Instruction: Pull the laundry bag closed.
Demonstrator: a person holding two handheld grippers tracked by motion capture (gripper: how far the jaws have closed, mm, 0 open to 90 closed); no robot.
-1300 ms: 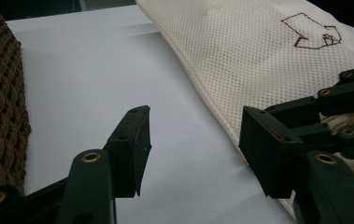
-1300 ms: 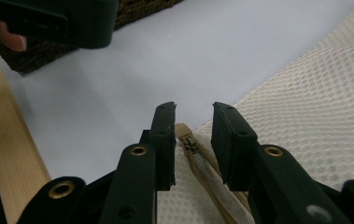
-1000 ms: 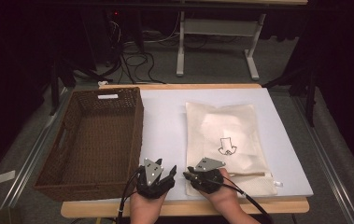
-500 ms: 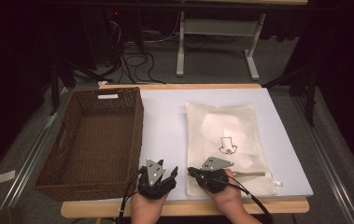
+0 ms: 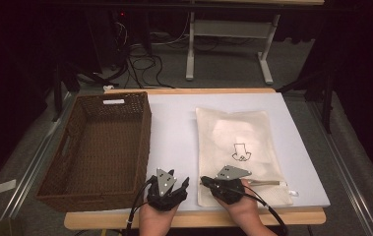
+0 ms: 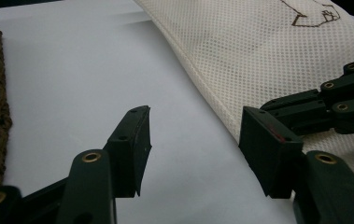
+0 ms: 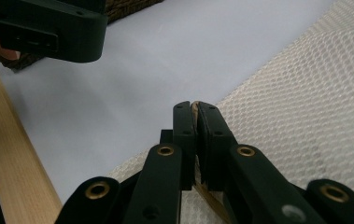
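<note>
We note right tool (image 7: 195,109) jaws just closed, now pinching near corner of mesh bag (image 5: 235,147); left tool (image 6: 193,140) spread, empty over bench (image 5: 174,123). Bag likely ready to lift.

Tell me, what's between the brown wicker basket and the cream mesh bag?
Just a bare strip of the white tabletop, seen in the high view, between the brown woven wicker basket and the flat cream mesh bag. The left hand-held gripper sits at its near end.
</note>
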